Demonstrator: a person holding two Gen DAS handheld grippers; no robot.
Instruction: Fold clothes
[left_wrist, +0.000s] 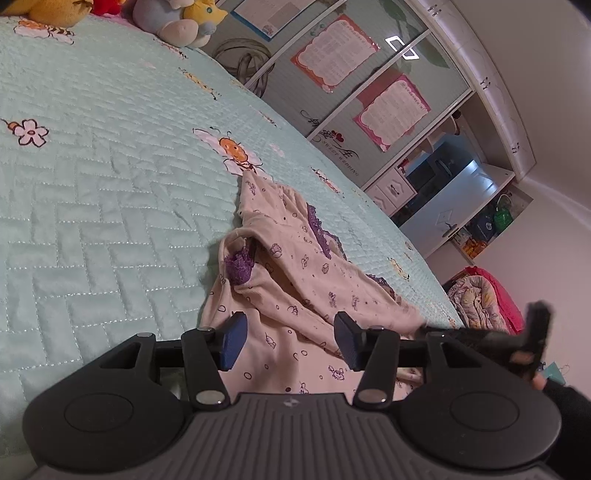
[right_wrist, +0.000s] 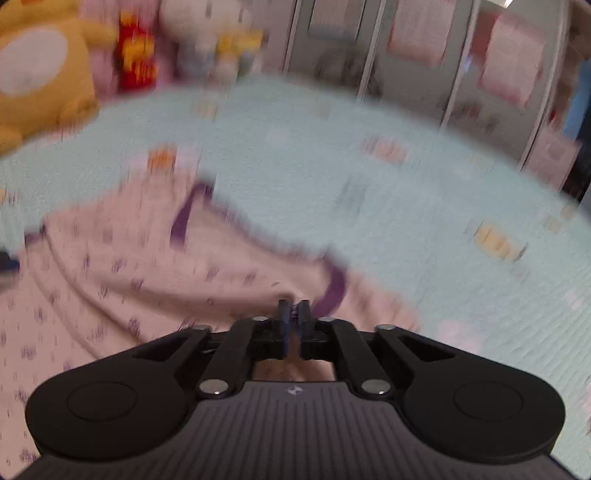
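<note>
A pale pink garment (left_wrist: 295, 266) with small purple prints and purple lace trim lies crumpled on the mint quilted bedspread (left_wrist: 92, 184). My left gripper (left_wrist: 290, 341) stands open just above it, with its blue pads apart and cloth lying under and between them. At the right of the left wrist view, my right gripper (left_wrist: 424, 326) pinches the garment's near corner, which is drawn taut towards it. The right wrist view is blurred. There the right gripper (right_wrist: 294, 314) has its jaws nearly together, with pink cloth of the garment (right_wrist: 129, 266) between them.
Plush toys (left_wrist: 173, 18) sit at the bed's far end, also seen as plush toys (right_wrist: 44, 81) in the right wrist view. A wardrobe (left_wrist: 351, 74) with pink posters runs along the bed's far side. A pile of bedding (left_wrist: 480, 295) lies beyond the bed's edge. A dark sleeve (left_wrist: 569, 406) shows at lower right.
</note>
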